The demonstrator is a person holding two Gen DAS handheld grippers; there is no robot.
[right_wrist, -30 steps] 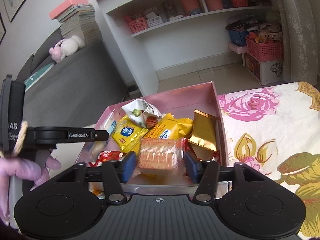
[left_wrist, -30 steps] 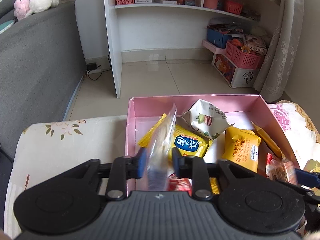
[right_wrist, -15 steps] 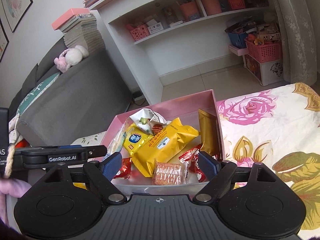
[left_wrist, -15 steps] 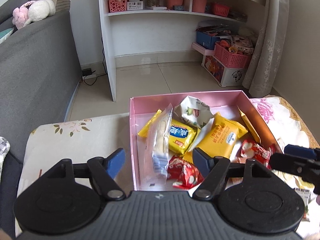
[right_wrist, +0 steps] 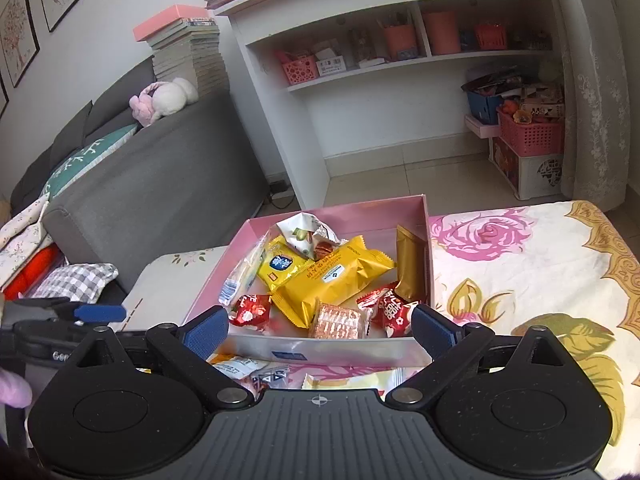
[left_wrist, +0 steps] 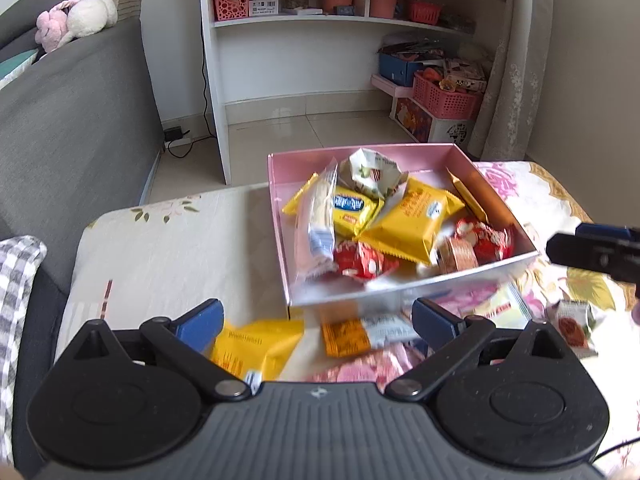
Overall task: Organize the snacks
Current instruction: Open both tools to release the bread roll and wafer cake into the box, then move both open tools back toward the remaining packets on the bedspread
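Observation:
A pink box [left_wrist: 276, 168] [right_wrist: 426, 216] stands on the flowered cloth and holds several snack packs: a clear cracker sleeve [left_wrist: 316, 224] at its left wall, yellow packs [left_wrist: 412, 220] [right_wrist: 332, 276], red candies [left_wrist: 360, 260] [right_wrist: 250, 310], an orange wafer pack [right_wrist: 338, 320]. My left gripper [left_wrist: 318, 322] is open and empty, pulled back in front of the box. My right gripper [right_wrist: 320, 328] is open and empty at the box's near wall. Loose packs lie before the box: a yellow one [left_wrist: 256, 344], an orange-white one [left_wrist: 360, 334], a small white one [left_wrist: 570, 322].
A grey sofa [right_wrist: 160, 184] stands to the left, with a checked cushion [right_wrist: 72, 278]. A white shelf unit [left_wrist: 304, 60] and pink baskets [right_wrist: 532, 136] stand behind on the tiled floor. The other gripper's tip shows at the right of the left wrist view [left_wrist: 592, 246].
Both grippers let go of their packs into the box, the left the clear sleeve, the right the wafer pack. Both opened wide and drew back and up from the box.

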